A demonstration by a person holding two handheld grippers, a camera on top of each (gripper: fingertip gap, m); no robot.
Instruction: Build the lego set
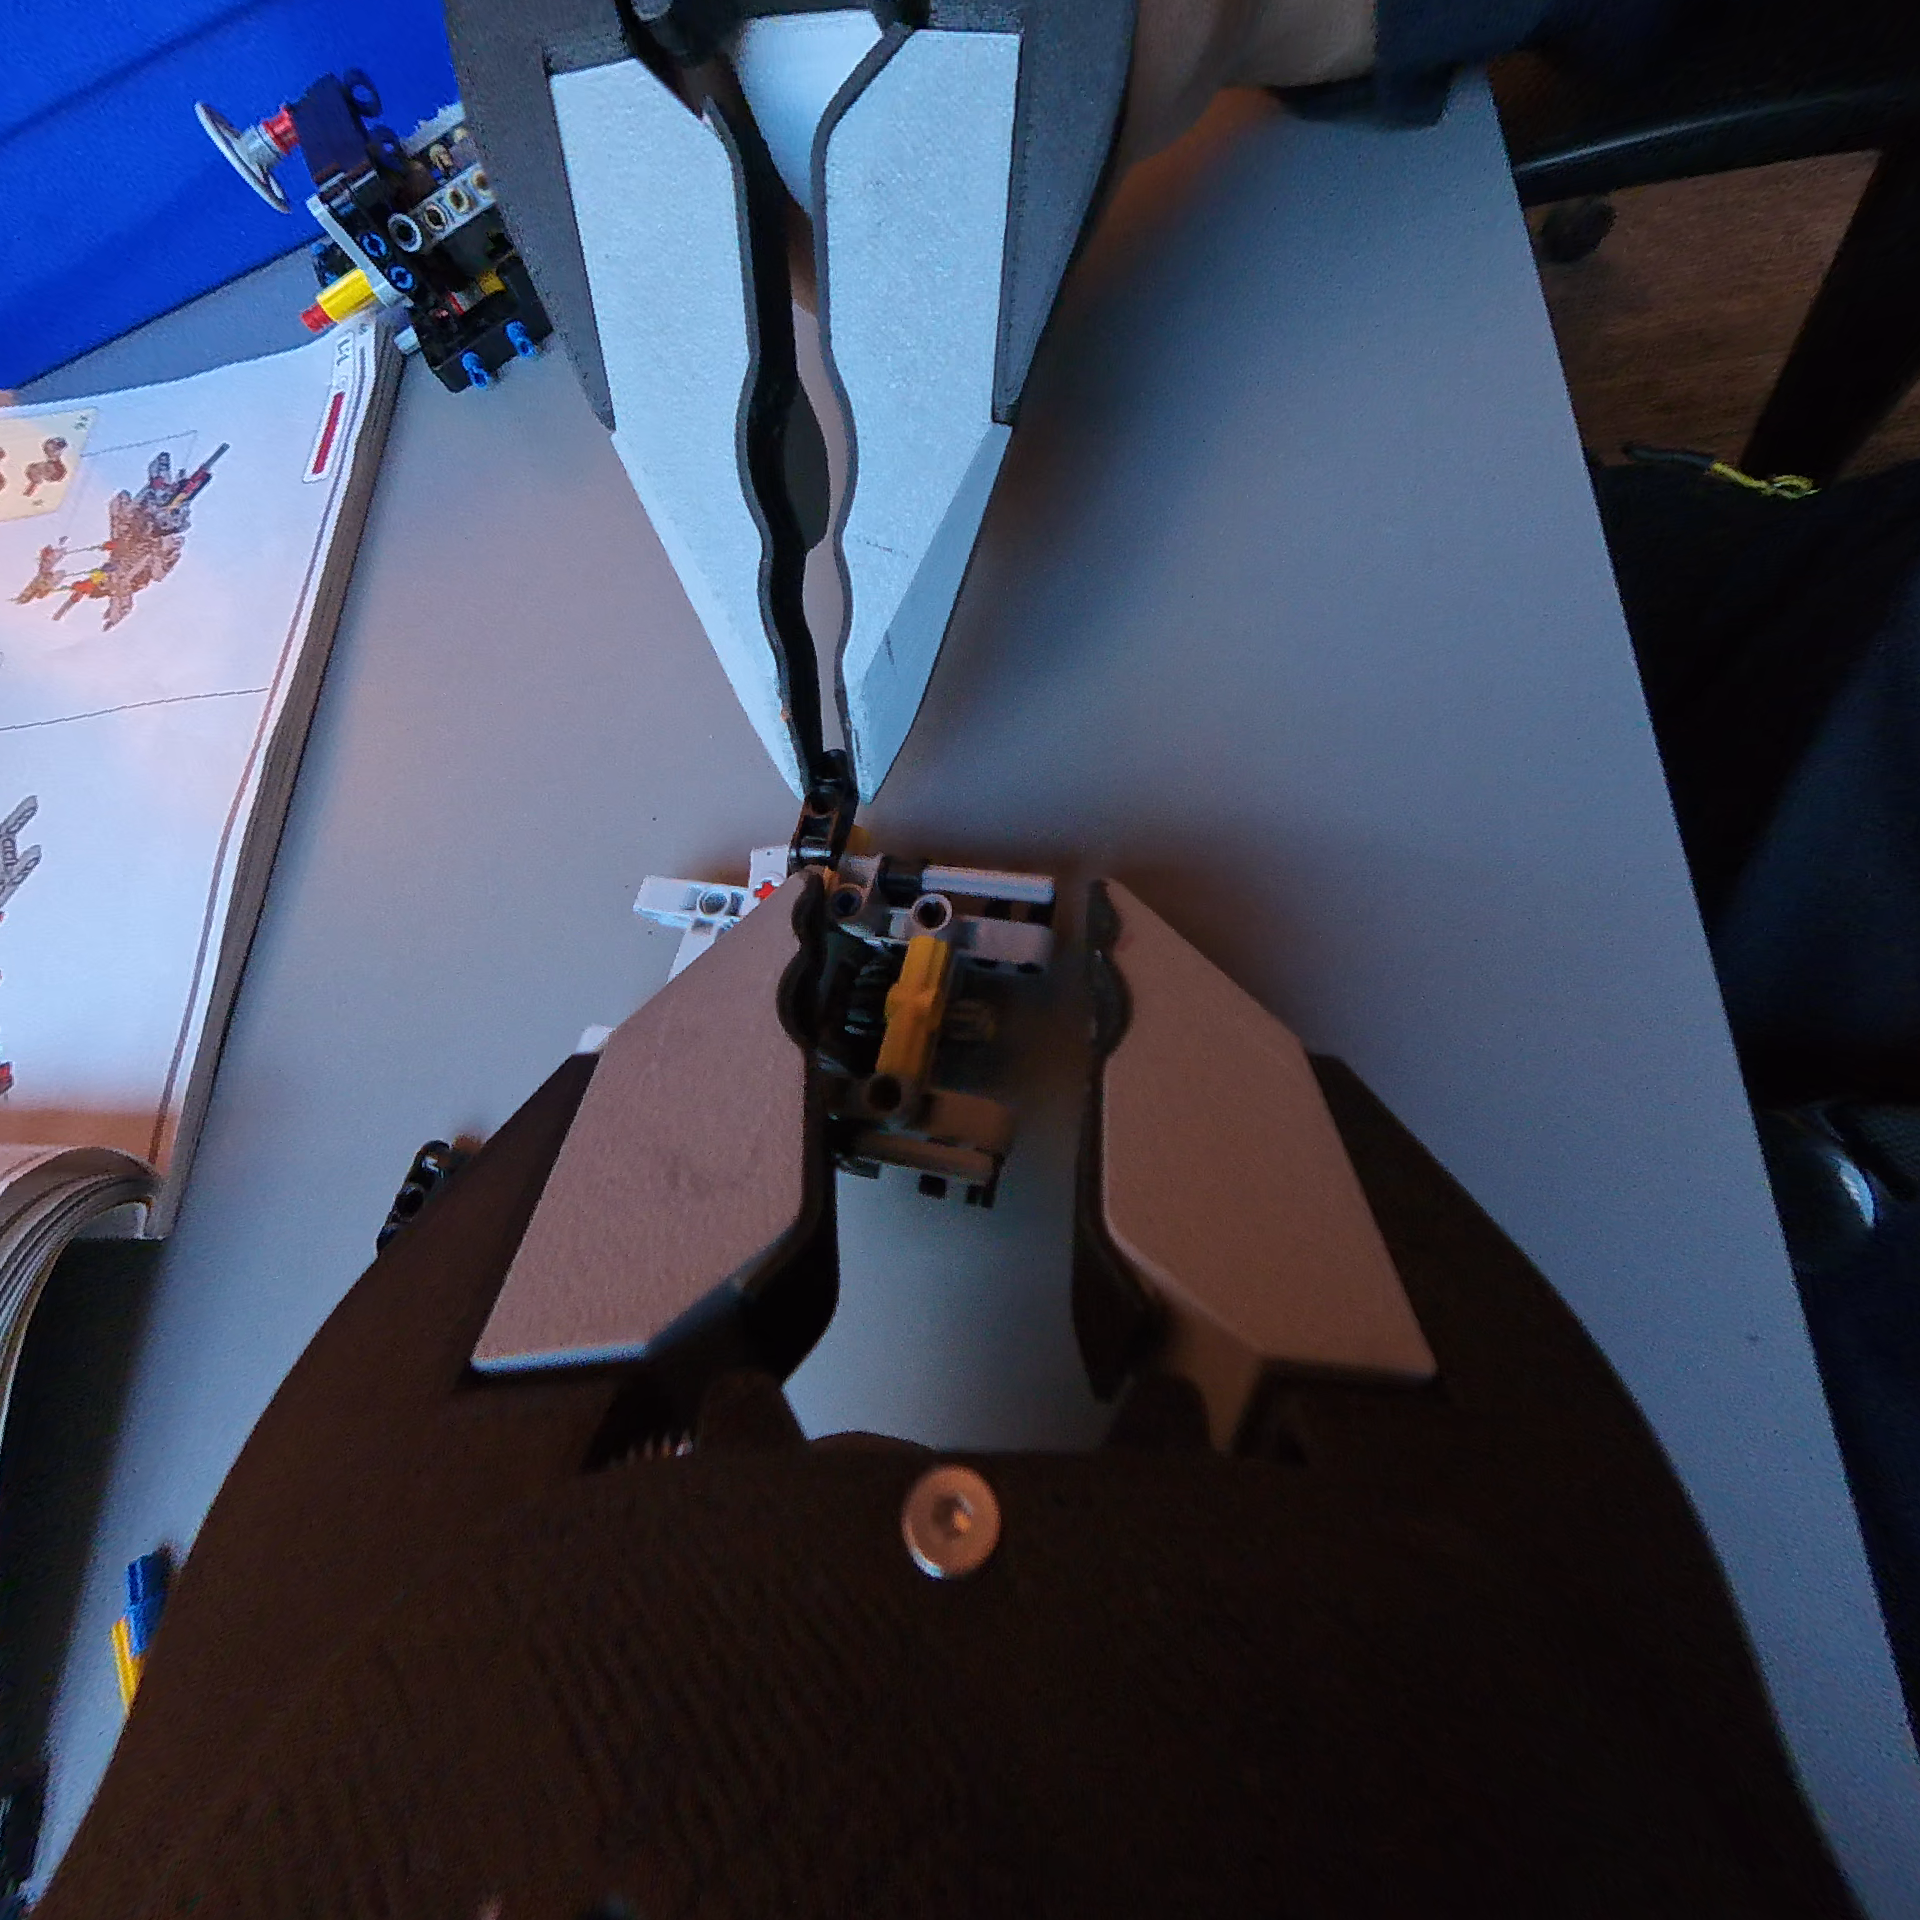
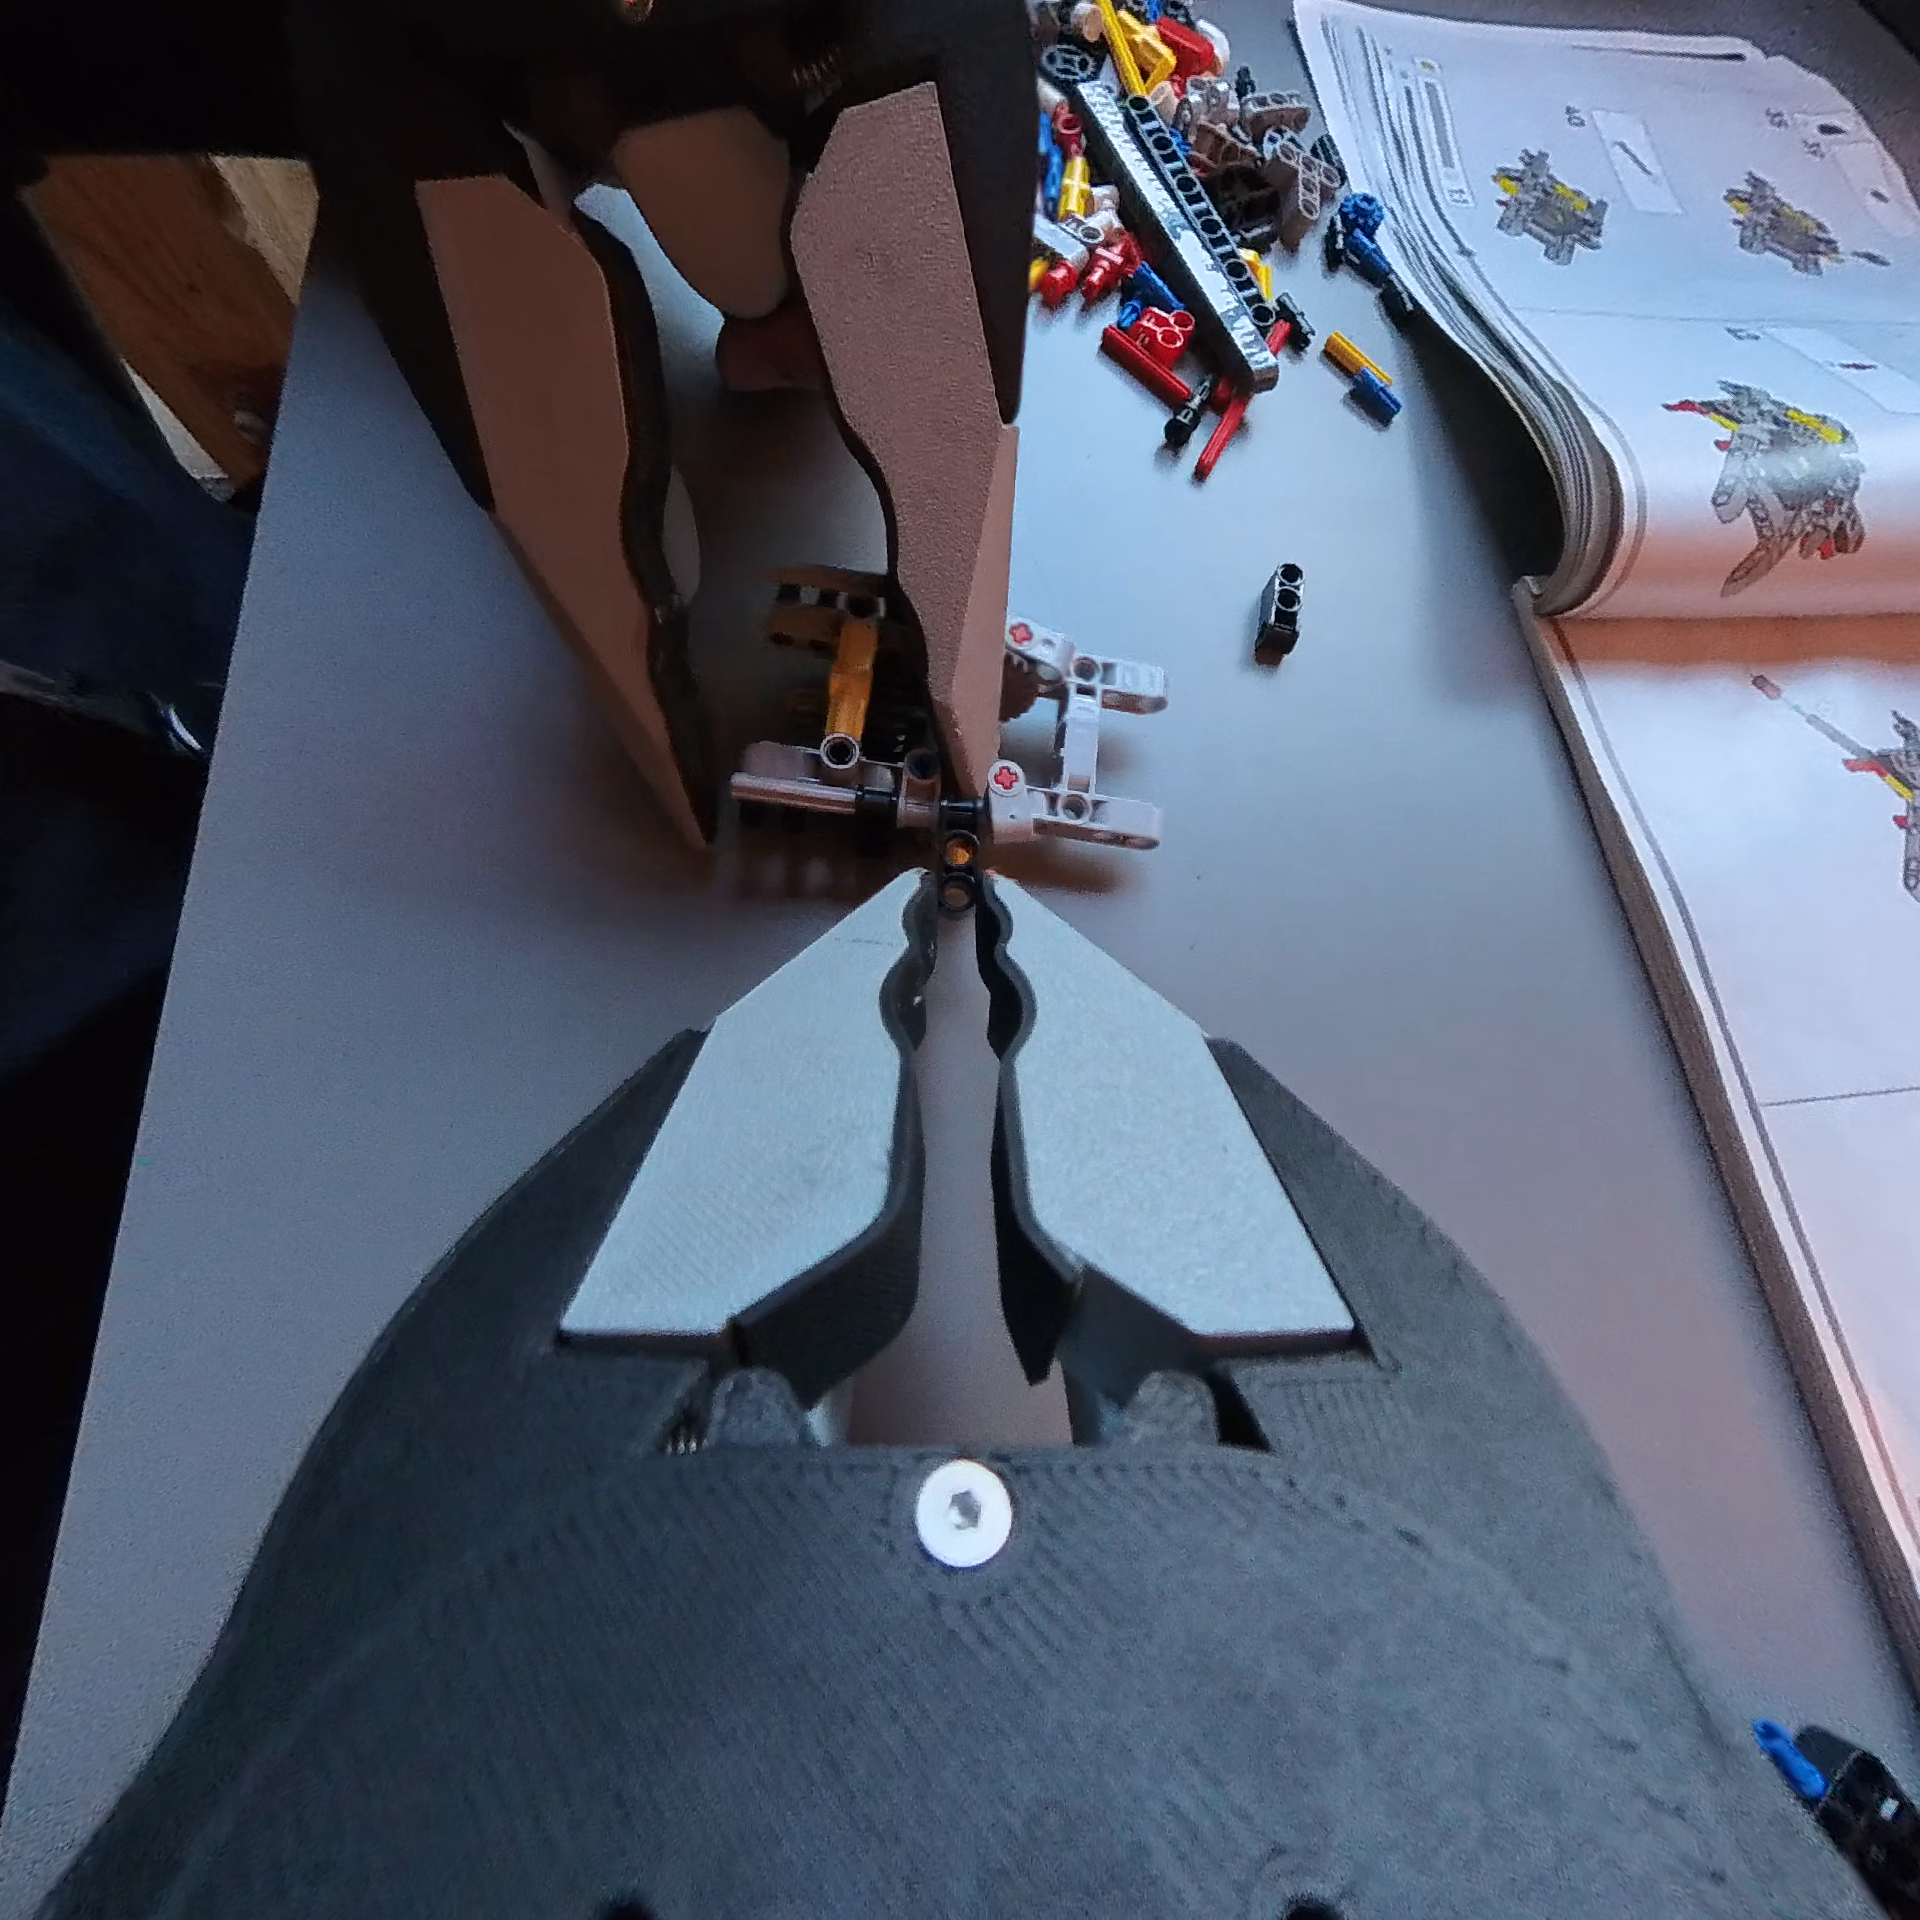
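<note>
A small brick assembly [image 1: 935, 997] of grey, black and yellow pieces lies on the grey table [image 1: 1299, 675]. A white frame [image 2: 1086, 727] is on one side of it. My left gripper [image 1: 951, 894] is open around the assembly. Its left finger [image 1: 727, 1039] is against it, and a gap shows at the right pad [image 1: 1101, 987]. It also shows in the right wrist view [image 2: 836, 810]. My right gripper [image 2: 958, 894] is shut on a small black beam with holes [image 2: 958, 883]. It holds the beam's far end against the assembly's edge. That gripper [image 1: 836, 769] and the beam [image 1: 826, 821] show in the left wrist view too.
An open instruction booklet [image 2: 1766, 468] lies beside the work spot and also shows in the left wrist view [image 1: 156, 623]. A pile of loose pieces [image 2: 1174, 208] and one black connector [image 2: 1278, 613] lie near it. Another built model [image 1: 416, 239] stands by a blue wall. The table edge [image 1: 1621, 623] runs along the right. Less than 4 cm separates the two grippers' tips. From either gripper's tips it is about 20 centimetres to the built model [image 1: 416, 239].
</note>
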